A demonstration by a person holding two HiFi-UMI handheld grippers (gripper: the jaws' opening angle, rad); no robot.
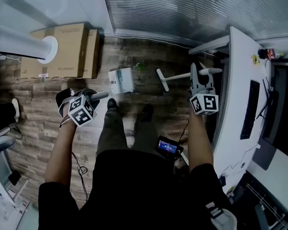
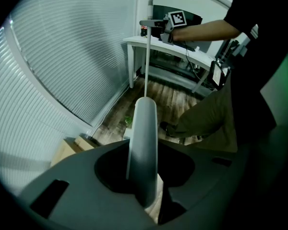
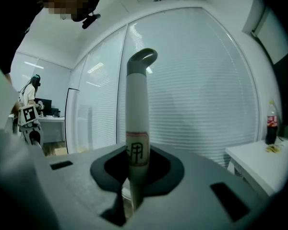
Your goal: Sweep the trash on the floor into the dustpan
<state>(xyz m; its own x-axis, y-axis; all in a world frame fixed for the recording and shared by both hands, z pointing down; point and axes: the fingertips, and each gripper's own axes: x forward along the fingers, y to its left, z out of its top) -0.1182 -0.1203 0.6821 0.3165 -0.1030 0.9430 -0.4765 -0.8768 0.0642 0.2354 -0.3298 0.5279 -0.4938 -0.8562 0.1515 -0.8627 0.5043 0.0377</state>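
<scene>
Two hand-held grippers are both clamped on handles: the left hand-held gripper on the dustpan, the right hand-held gripper on the broom. Green trash lies on the floor at the dustpan's two o'clock.

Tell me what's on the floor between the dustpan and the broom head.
In the head view, a small green scrap lies on the wood floor between the dustpan and the broom head, closer to the dustpan; otherwise bare boards.
</scene>
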